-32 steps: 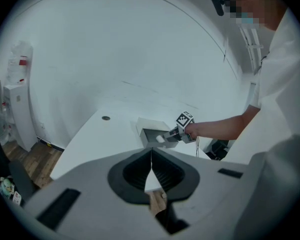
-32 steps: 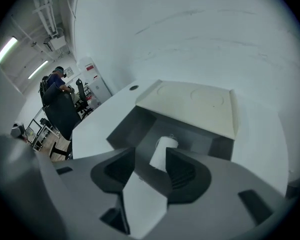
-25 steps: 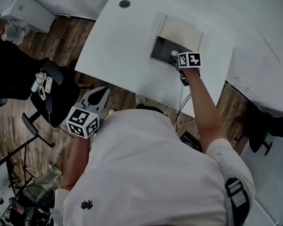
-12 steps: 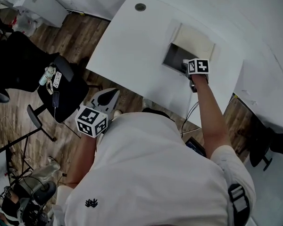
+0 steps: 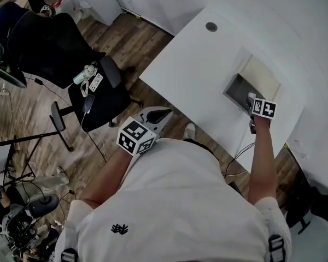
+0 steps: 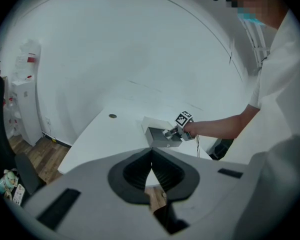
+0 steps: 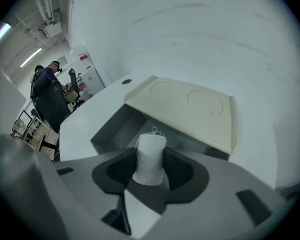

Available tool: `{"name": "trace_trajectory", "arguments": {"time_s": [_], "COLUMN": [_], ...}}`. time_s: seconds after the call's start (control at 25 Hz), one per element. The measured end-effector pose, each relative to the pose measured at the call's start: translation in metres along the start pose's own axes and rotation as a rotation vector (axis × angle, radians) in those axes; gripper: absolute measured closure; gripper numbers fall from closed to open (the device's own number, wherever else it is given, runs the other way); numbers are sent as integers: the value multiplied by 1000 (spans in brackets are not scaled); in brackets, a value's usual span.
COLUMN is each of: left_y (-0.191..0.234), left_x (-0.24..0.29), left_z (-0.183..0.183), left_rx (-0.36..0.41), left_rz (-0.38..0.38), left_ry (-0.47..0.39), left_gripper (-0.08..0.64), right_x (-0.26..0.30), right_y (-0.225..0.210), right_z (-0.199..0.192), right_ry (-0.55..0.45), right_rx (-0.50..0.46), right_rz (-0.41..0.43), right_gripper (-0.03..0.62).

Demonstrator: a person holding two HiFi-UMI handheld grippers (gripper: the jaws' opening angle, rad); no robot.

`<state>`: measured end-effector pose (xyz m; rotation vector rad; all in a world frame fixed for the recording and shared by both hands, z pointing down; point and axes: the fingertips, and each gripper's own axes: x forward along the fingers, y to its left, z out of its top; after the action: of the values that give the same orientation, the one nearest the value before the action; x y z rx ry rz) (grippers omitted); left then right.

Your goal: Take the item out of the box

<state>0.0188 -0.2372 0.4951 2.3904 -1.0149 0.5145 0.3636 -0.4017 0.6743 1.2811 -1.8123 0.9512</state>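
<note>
A small white cloth pouch (image 7: pixel 151 149) stands upright between the pads of my right gripper (image 7: pixel 151 160). Those jaws have just been closing and now press on its sides. It sits over the open grey box (image 7: pixel 121 129), whose cream lid (image 7: pixel 187 109) lies folded back. In the head view the right gripper (image 5: pixel 250 99) reaches into the near side of the box (image 5: pixel 241 87) on the white table (image 5: pixel 202 64). My left gripper (image 5: pixel 154 115) hangs off the table's near edge, and its jaws (image 6: pixel 151 165) meet with nothing between them. In its view the box (image 6: pixel 157 135) lies far ahead.
A round cable grommet (image 5: pixel 211 27) is set in the table's far end. A black office chair (image 5: pixel 101 94) with small items on it stands on the wood floor to the left. A cable (image 5: pixel 236 156) hangs under the table's near edge. Someone stands far off (image 7: pixel 47 86).
The head view has swung, so table and box now sit farther right in the picture. The right gripper stays at the box's near side. The left gripper stays off the table's edge.
</note>
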Motion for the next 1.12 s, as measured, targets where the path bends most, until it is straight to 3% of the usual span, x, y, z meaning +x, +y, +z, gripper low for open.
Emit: {"name": "trace_trajectory", "arguments": {"time_s": [0.52,1.12], "left_y": [4,-4], "left_x": [-47,-104], "left_z": [-19,-57], "left_rx": [36,69], "left_rz": [-64,-167], "left_ry": [-20,-19], "left_gripper": [552,552], "right_x": [-88,-168], "right_y": [51,163], "right_z": [6,-61], "right_ry": [-197,-312], "right_rx": [9,32], "right_rz": [-38,11], "right_gripper": [420,420]}}
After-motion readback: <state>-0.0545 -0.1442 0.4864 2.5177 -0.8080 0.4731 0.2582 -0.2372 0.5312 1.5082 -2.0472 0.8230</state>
